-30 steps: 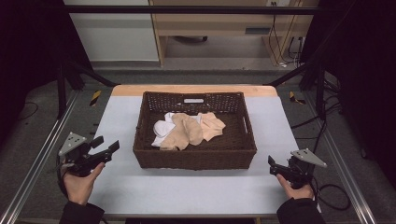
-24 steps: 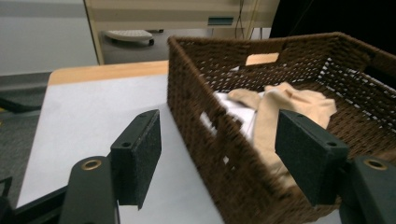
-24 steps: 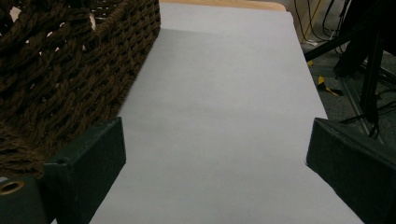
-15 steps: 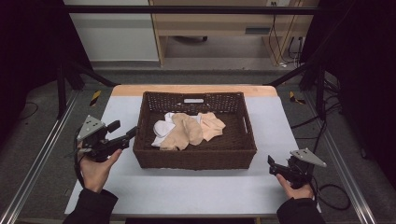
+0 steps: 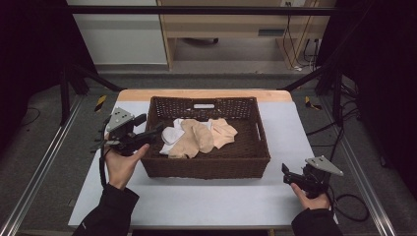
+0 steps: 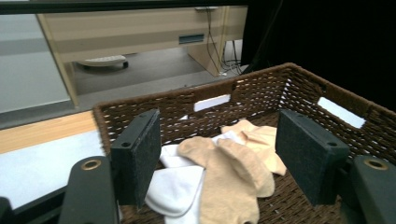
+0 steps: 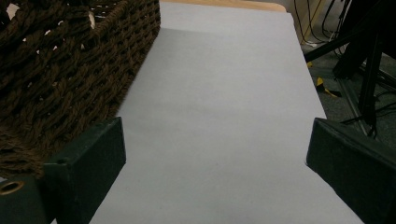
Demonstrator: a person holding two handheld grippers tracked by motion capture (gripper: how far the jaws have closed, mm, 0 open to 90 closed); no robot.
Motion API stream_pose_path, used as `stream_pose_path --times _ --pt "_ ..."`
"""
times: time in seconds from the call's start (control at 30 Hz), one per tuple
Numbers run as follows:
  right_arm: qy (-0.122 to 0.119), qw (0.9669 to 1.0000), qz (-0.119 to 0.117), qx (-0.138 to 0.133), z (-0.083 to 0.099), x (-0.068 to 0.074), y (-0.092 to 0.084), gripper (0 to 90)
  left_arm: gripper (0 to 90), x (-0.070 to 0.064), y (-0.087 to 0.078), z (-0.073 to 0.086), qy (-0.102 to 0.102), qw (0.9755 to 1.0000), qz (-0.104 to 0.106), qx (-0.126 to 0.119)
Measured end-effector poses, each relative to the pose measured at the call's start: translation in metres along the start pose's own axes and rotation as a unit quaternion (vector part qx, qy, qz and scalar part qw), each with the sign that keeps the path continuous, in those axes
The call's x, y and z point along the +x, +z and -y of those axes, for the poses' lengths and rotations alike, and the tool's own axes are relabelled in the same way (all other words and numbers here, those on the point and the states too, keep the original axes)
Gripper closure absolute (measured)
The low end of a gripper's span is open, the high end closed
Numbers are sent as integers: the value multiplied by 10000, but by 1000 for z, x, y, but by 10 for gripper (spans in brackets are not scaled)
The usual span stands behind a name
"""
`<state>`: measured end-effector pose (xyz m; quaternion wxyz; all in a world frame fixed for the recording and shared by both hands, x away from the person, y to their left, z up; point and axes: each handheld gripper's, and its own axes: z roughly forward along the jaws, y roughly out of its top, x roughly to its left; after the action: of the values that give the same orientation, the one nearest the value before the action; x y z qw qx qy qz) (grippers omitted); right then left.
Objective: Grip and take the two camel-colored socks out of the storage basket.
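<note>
Beige socks (image 6: 233, 172) in basket (image 6: 299, 79) | ahead of left gripper (image 6: 219, 158) (jaws apart)

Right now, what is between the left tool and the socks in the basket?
In the high view, the basket's left wall stands between the left tool and the socks; nothing else.

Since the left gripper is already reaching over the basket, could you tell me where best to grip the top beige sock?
Probably the raised fold near the middle of the beige sock, coming from above over the basket's left wall, where the left gripper is open. That fold lies on top of the white sock, so pinching it should lift the beige one alone.
</note>
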<state>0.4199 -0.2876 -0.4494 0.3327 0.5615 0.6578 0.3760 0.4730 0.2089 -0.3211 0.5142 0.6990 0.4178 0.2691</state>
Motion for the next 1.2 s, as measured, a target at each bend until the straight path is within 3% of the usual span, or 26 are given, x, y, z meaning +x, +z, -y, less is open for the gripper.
stream_pose_path --times 0.1,0.37,0.73,1.2 --pt "-1 10000 -16 19 0 0 1 50 311 -7 9 -3 95 9999 45 36" --pt "-34 10000 -44 41 -1 1 3 51 311 -15 32 -11 79 9999 128 48" --pt "-25 9999 -50 85 0 0 4 52 310 -28 77 -17 366 9991 112 185" --pt "-38 9999 -69 116 0 1 6 54 344 -23 127 -5 205 9987 20 463"
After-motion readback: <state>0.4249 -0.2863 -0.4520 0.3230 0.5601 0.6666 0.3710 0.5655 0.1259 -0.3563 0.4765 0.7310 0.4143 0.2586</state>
